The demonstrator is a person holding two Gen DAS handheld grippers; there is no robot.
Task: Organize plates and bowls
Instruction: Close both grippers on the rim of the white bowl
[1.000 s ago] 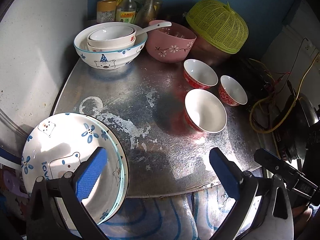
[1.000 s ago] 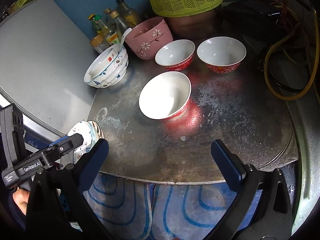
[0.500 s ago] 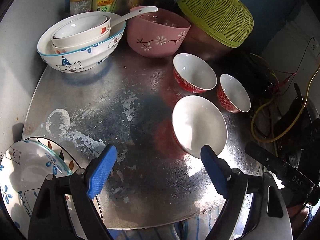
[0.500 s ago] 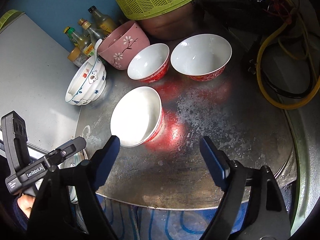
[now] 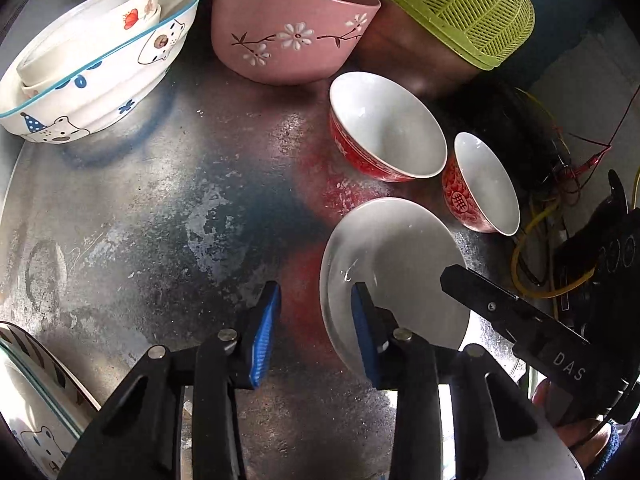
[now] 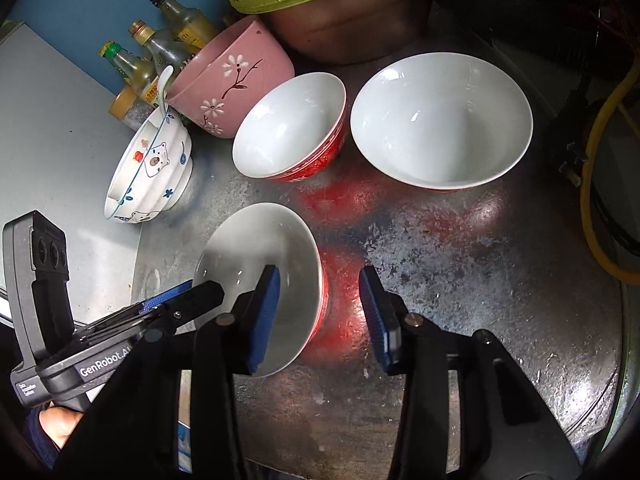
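A red bowl with a white inside (image 5: 396,256) (image 6: 260,272) sits on the round metal table (image 5: 168,200), nearest to me. My left gripper (image 5: 316,332) straddles its left rim, one finger inside, one outside, jaws part closed with a gap. My right gripper (image 6: 320,312) straddles its right rim the same way, jaws partly open. Two more red bowls (image 5: 384,124) (image 5: 480,184) stand behind it; they also show in the right wrist view (image 6: 292,124) (image 6: 440,120).
A bear-print bowl (image 5: 92,68) holding smaller bowls and a pink flowered bowl (image 5: 292,28) stand at the back, with bottles (image 6: 160,52) and a green basket cover (image 5: 452,4). Bear-print plates (image 5: 32,404) lie at the near left. Yellow cable (image 6: 600,184) lies right.
Both grippers moved forward and down onto the nearest red bowl and narrowed their jaws around its opposite rims. The bear-print plates slid out to the left edge of view.
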